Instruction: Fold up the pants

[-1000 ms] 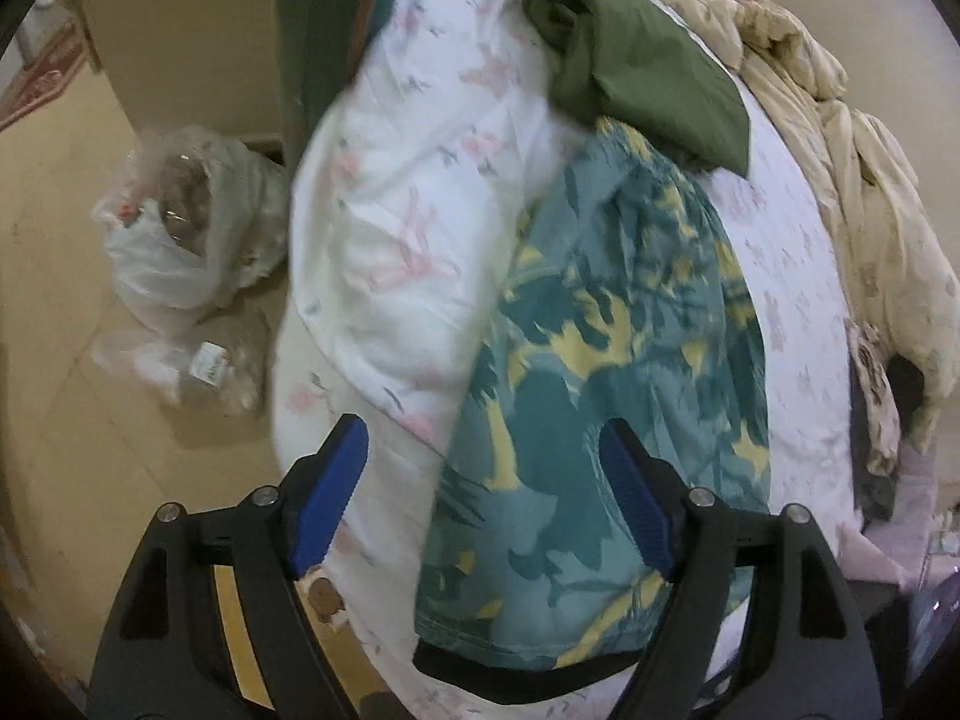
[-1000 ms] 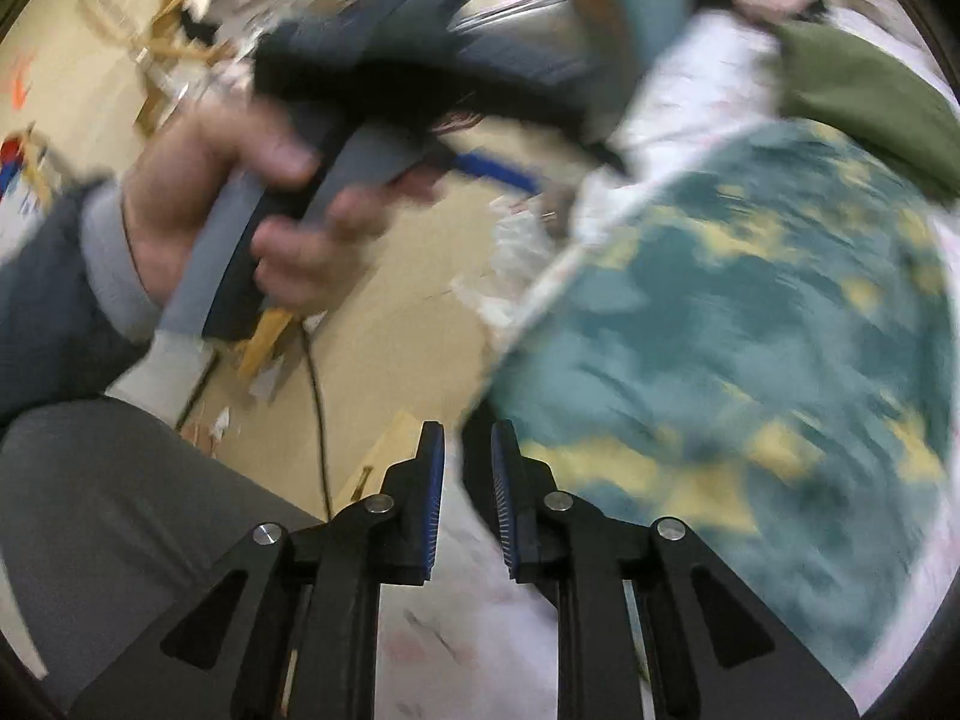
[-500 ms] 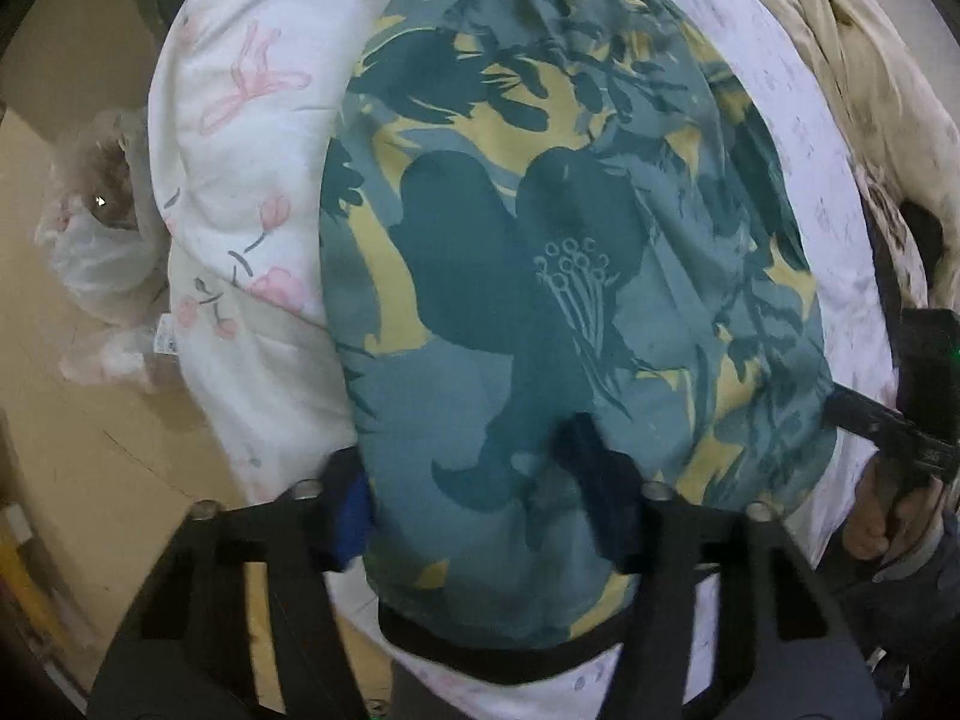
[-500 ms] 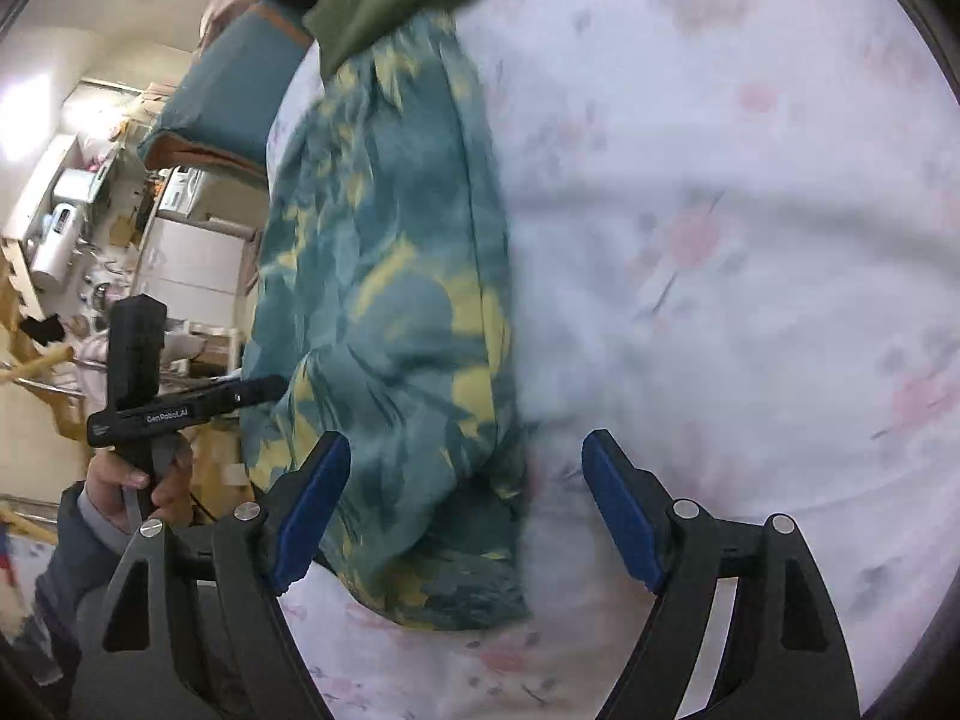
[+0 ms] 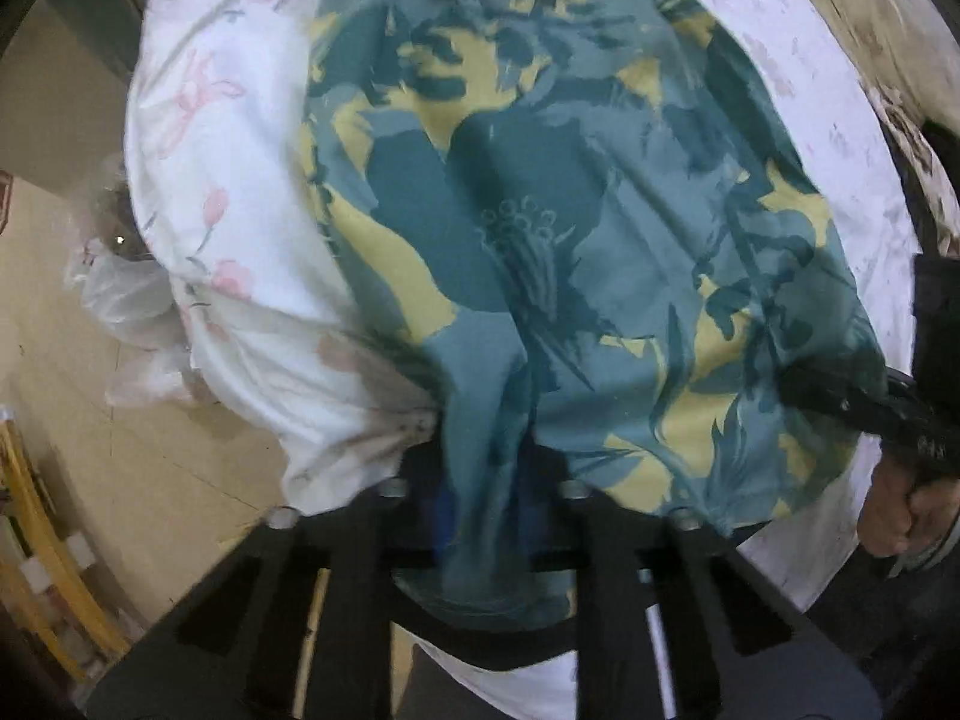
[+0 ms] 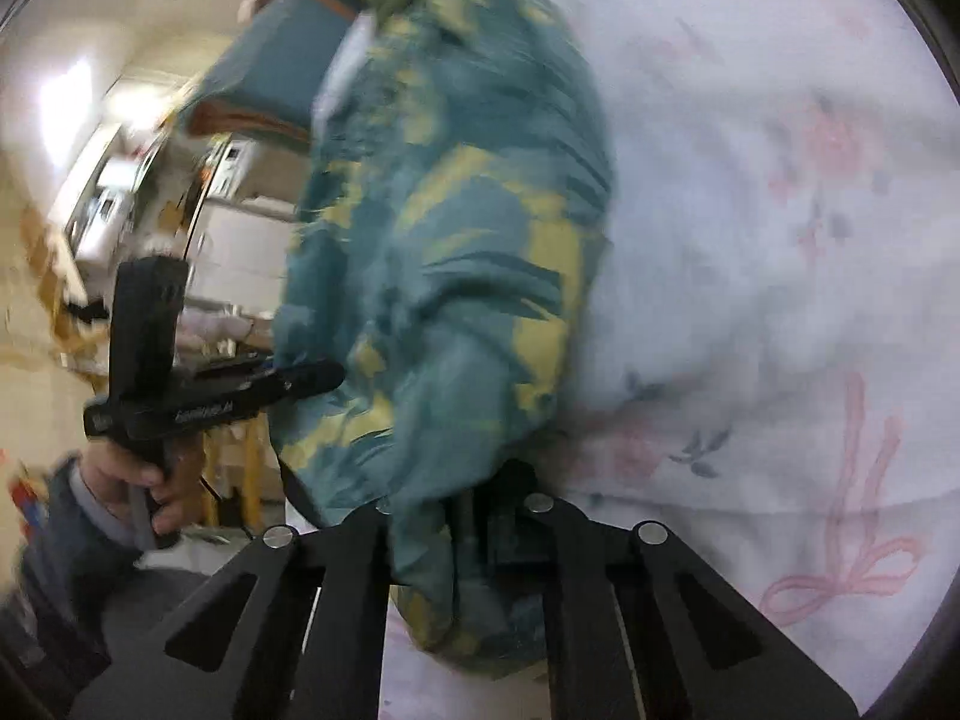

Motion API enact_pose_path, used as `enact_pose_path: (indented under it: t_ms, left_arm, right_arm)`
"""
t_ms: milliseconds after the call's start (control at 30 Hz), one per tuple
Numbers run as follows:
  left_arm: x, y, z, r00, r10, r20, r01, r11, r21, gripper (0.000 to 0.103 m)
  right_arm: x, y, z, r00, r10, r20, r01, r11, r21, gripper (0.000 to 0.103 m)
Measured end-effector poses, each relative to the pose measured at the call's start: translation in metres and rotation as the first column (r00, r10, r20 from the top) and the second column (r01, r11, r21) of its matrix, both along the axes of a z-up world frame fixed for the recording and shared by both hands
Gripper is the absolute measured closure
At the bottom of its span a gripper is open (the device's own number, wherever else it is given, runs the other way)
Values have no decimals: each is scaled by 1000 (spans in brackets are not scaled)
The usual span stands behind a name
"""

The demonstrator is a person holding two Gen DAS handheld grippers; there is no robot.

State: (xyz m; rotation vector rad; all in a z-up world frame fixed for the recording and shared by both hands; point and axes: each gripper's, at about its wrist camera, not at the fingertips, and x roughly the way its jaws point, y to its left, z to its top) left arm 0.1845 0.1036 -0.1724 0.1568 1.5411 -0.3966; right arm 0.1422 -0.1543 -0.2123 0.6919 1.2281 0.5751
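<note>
on the floral bedspread (image 5: 240, 228) lie the teal pants (image 5: 540, 228) — your left gripper (image 5: 483, 516) and right gripper (image 6: 474, 516) have just closed, each pinching the near hem; next, lift evenly and fold away from you

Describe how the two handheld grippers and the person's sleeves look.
Both grippers are matte black plastic with triangular cut-outs in the finger arms and silver screw heads. The left gripper shows blue pads. Seen from the right gripper, the left one has a pistol handle, small white lettering and a dark cable. A dark blue-grey sleeve has a lighter grey cuff.
</note>
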Motion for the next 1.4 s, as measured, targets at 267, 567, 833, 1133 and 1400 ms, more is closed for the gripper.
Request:
enact_pose_path:
  t_ms: [267,567,833,1133,1400]
  left_arm:
    - [-32,-6,73,989,105,106,-90,987,-134,100]
    - [-78,-14,138,941,297,163,-218,900,-377,100]
    - [-88,-25,259,877,378,297,-147,799,-583,100]
    - [-17,-66,297,843,394,366,-117,799,-590,100]
    - [-21,-89,271,850,325,415,-43,828,-559,100]
  right_arm:
    - [-1,-34,68,994,-11,113,4,998,63,96]
    - [-27,-81,143,981,-30,190,7,993,122,96]
    - [-46,-120,264,924,-100,368,27,980,198,96]
    - [-3,-141,338,877,-139,460,88,988,131,96]
    - [4,-164,302,897,-150,416,136,989,64,96]
